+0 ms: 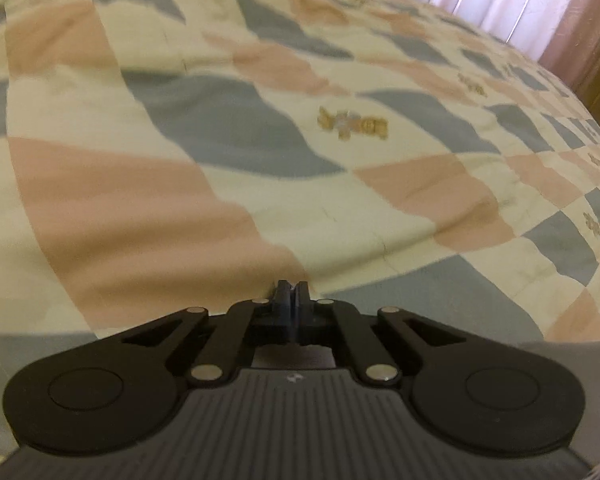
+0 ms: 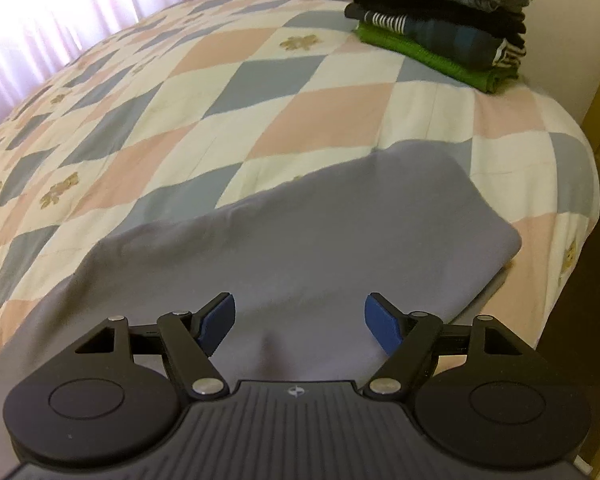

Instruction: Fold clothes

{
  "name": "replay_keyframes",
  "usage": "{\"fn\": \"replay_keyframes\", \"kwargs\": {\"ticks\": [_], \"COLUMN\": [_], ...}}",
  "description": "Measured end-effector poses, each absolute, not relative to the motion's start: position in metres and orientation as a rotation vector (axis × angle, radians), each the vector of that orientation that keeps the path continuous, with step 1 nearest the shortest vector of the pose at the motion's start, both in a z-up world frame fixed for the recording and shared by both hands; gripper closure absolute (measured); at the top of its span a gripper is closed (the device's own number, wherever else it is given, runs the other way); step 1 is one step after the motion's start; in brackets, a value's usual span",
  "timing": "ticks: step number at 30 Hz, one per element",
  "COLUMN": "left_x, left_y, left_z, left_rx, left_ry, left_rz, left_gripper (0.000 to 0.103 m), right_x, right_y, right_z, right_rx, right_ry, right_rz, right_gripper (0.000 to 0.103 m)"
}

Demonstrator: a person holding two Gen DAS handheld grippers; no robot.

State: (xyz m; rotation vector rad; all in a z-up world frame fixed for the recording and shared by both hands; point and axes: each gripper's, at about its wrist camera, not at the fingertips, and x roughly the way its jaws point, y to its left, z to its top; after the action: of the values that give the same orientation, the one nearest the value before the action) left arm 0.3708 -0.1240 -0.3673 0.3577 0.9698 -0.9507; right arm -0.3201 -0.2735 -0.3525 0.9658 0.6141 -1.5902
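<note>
left hand-held gripper [image 1: 292,288]: pressed together, nothing visibly pinched | right hand-held gripper [image 2: 300,322]: spread above grey garment [image 2: 300,240], lower centre on bed [image 2: 308,116] | folded stack [image 2: 444,20]: upper right

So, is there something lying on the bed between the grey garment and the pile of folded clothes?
Nothing visible does. In the right wrist view, only bare checked bedspread lies between the grey garment and the pile of folded clothes at the far corner. The open right claw is above the garment.
</note>
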Motion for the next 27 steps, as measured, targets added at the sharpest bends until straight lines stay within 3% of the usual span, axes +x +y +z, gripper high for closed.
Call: {"fn": "replay_keyframes", "kwargs": {"ticks": [8,15,20,27], "left_x": [0.358,0.336,0.231,0.168], "left_y": [-0.139,-0.123,-0.123,-0.13], "left_z": [-0.388,-0.336,-0.328,-0.379], "left_rx": [0.579,0.529,0.594,0.698], "left_ry": [0.807,0.726,0.793,0.925], "left_rz": [-0.857,-0.704,-1.036,-1.025], "left_gripper": [0.099,0.094,0.077,0.077], "right_x": [-0.322,-0.337,-0.343,-0.37], "right_y": [-0.267,-0.26,-0.254,-0.249], "right_z": [-0.365,-0.354,-0.36,-0.394], "right_rx": [0.986,0.905,0.805,0.751], "right_ry": [0.613,0.595,0.657,0.823], "right_rz": [-1.591,-1.603,-1.58,-1.514], "right_gripper": [0.029,0.029,0.028,0.02]}}
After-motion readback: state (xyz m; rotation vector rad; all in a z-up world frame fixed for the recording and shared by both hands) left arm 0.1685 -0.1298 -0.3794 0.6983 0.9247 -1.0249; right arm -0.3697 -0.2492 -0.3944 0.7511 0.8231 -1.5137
